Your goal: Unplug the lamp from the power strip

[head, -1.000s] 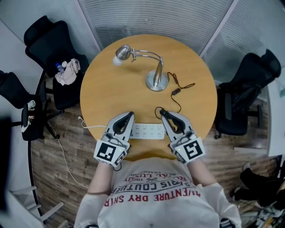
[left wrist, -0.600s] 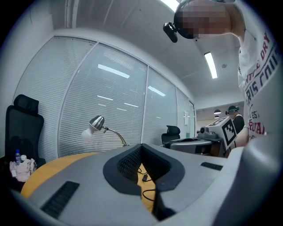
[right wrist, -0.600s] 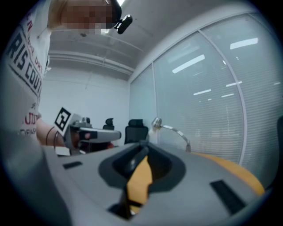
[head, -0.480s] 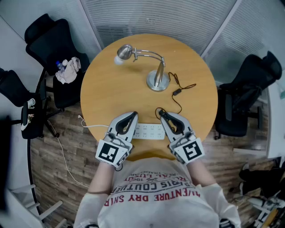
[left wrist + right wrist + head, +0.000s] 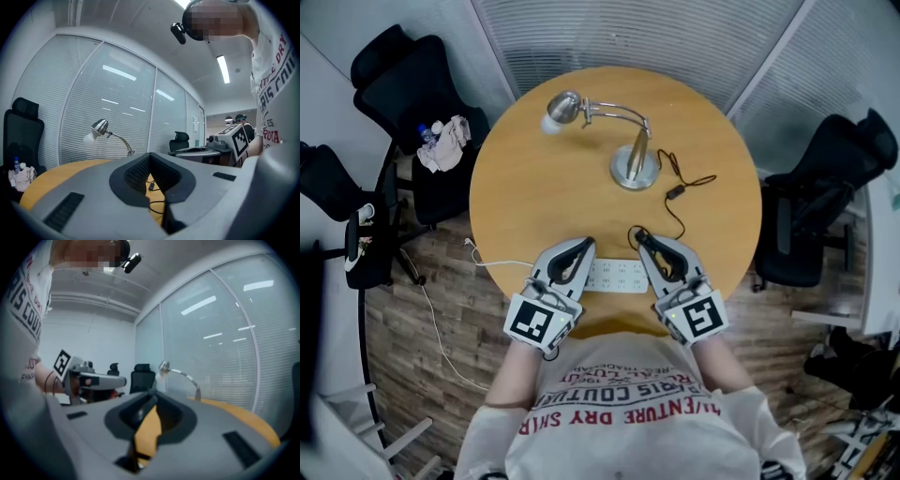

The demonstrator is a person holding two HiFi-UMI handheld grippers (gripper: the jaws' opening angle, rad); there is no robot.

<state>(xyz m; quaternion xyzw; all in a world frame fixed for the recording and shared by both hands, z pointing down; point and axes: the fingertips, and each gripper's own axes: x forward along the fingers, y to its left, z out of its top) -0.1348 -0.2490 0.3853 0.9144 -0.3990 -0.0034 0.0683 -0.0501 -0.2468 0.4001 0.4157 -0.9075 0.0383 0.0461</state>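
Observation:
A silver desk lamp (image 5: 635,167) stands at the far side of the round wooden table (image 5: 534,187). Its black cord (image 5: 673,192) runs toward me to a plug at the right end of the white power strip (image 5: 617,275). My right gripper (image 5: 641,236) is shut on that plug, which shows as a dark piece (image 5: 143,411) between its jaws. My left gripper (image 5: 586,244) lies over the strip's left end with its tips together. Whether it presses on the strip I cannot tell. The lamp (image 5: 101,126) shows beyond the left jaws.
Black office chairs stand to the left (image 5: 403,84) and to the right (image 5: 825,197) of the table. One left chair holds a cloth and a bottle (image 5: 445,145). The strip's white cable (image 5: 441,328) drops off the table's left edge to the wooden floor. Blinds line the wall behind.
My left gripper has edged a little to the right, further over the strip's left end. The right gripper stays at the plug.

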